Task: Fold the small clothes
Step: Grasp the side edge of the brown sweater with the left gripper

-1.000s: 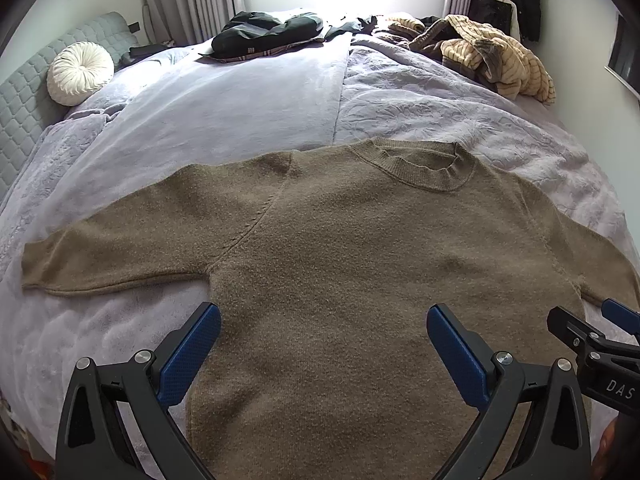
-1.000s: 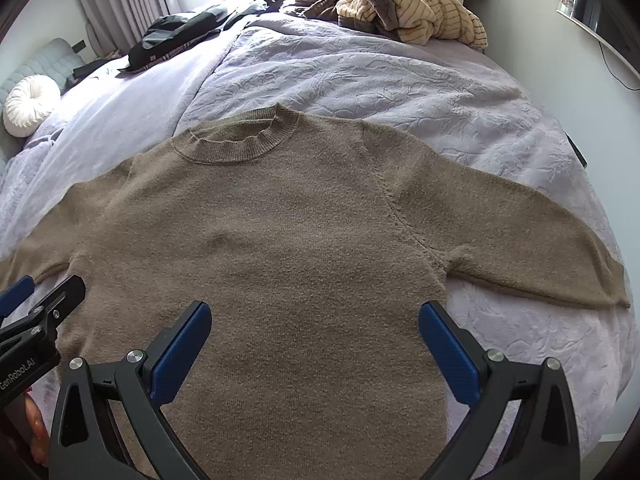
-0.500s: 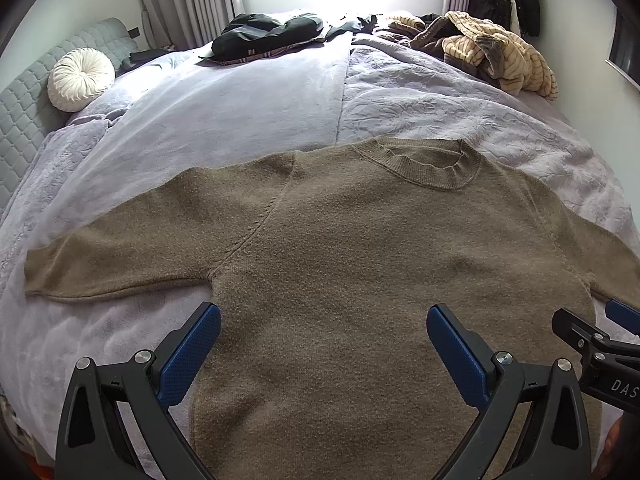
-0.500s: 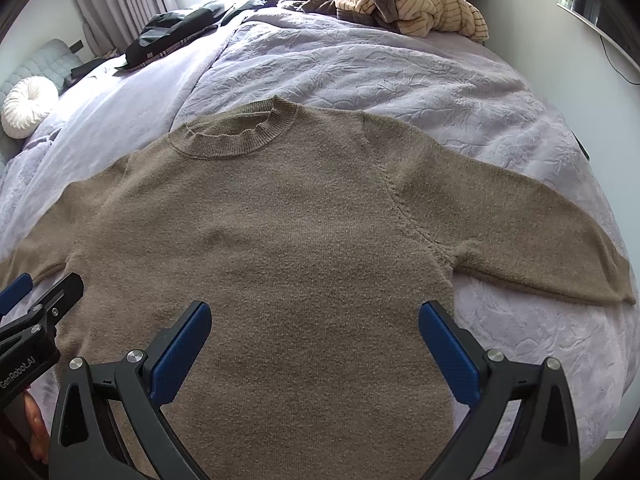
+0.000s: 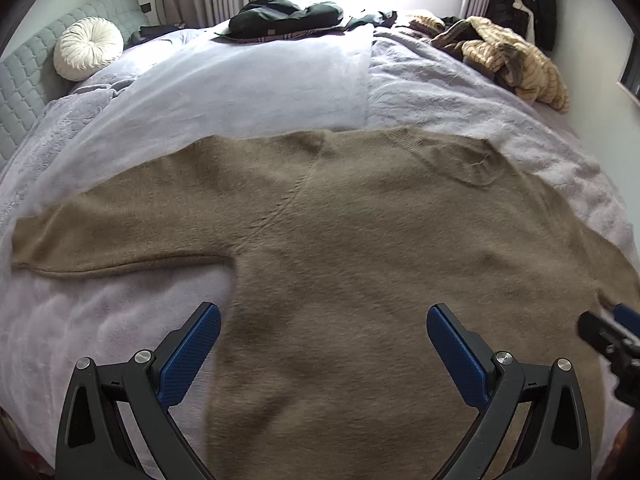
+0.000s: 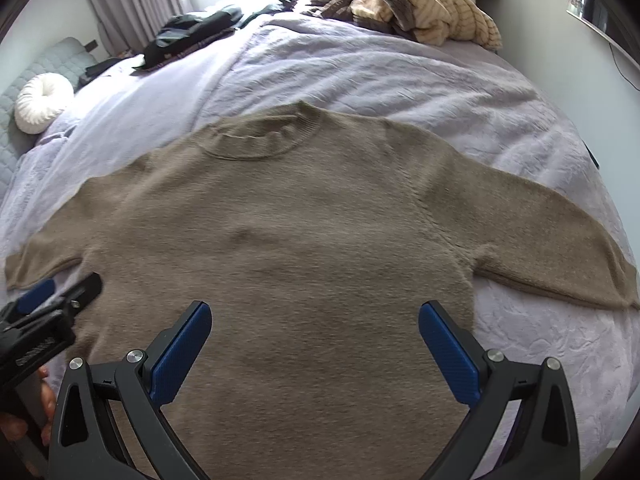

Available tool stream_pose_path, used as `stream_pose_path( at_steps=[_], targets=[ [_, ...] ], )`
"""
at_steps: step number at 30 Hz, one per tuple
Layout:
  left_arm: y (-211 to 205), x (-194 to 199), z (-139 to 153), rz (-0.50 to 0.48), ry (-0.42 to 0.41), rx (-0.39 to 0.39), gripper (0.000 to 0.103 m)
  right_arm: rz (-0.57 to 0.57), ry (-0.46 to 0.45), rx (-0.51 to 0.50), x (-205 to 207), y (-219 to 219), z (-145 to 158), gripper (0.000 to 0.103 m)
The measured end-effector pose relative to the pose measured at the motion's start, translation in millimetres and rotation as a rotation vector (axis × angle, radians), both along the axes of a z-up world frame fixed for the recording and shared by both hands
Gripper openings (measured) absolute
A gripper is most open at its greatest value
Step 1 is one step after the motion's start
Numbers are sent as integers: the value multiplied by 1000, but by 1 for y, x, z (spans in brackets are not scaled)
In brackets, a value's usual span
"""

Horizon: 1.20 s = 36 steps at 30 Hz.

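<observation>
A brown knit sweater (image 5: 352, 248) lies flat and face up on the lilac bedspread (image 5: 248, 88), sleeves spread to both sides, collar (image 6: 256, 138) pointing away from me. My left gripper (image 5: 323, 320) hovers open over the sweater's lower left body, nothing between its blue pads. Over the lower right body my right gripper (image 6: 315, 320) is also open and holds nothing. Each gripper shows at the edge of the other's view: the right gripper (image 5: 612, 336) and the left gripper (image 6: 52, 300). The sweater's hem is hidden below the frames.
A round white cushion (image 5: 89, 48) rests by the grey headboard (image 5: 24, 80). Dark clothes (image 5: 280, 20) and a striped beige pile (image 5: 516, 64) lie at the bed's far side. The wall (image 6: 560, 20) runs along the right; the bed edge (image 6: 612, 400) drops off at the right.
Both grippers have moved forward and lower over the sweater, so it fills more of each view. The left view has swung left. Both stay open.
</observation>
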<state>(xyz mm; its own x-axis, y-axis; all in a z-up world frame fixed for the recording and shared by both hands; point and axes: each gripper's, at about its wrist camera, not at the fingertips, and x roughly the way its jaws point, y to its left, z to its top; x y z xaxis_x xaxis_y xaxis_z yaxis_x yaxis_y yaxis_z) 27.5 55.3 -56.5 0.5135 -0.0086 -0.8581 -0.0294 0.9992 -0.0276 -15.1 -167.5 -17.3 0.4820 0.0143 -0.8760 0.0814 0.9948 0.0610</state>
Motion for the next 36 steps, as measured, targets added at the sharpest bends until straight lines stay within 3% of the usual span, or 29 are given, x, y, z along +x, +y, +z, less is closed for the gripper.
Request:
stream_pose_path(
  at_steps=[2,6,11,17,20,24,28,29,30,31,32,33,36],
  targets=[
    [14,0,-4,24,9,0,103,33,-19,2,-3,12,2,103],
    [70,1,-11,132,15,-74,103,124,-57,0,-11,42,2,103],
    [156,-1,-13,243,-54,-166,103,206,-24,56,-22,71,-8,103],
    [275,-7,-33,466,-137,-266,103,240,21,128,-34,94,-18,103],
    [328,-6,-57,581,-122,-386,103,242,35,126,-35,102,-20,103],
    [363,-2,-68,641,-198,-548,103,234,53,136,-33,111,-23,103],
    [376,10,-69,648,-247,-587,101,232,67,144,-31,120,-26,103],
    [373,12,-68,652,-256,-590,89,233,71,146,-30,123,-27,103],
    [374,12,-67,657,-262,-587,64,236,73,148,-30,125,-27,103],
    [377,9,-67,651,-264,-595,51,238,74,150,-29,127,-27,103],
    [380,9,-69,632,-269,-632,27,241,76,152,-28,128,-27,103],
    [377,11,-70,612,-275,-672,10,243,76,155,-28,129,-27,103],
    [373,10,-62,547,-325,-678,10,246,71,164,-27,130,-26,103]
  ],
)
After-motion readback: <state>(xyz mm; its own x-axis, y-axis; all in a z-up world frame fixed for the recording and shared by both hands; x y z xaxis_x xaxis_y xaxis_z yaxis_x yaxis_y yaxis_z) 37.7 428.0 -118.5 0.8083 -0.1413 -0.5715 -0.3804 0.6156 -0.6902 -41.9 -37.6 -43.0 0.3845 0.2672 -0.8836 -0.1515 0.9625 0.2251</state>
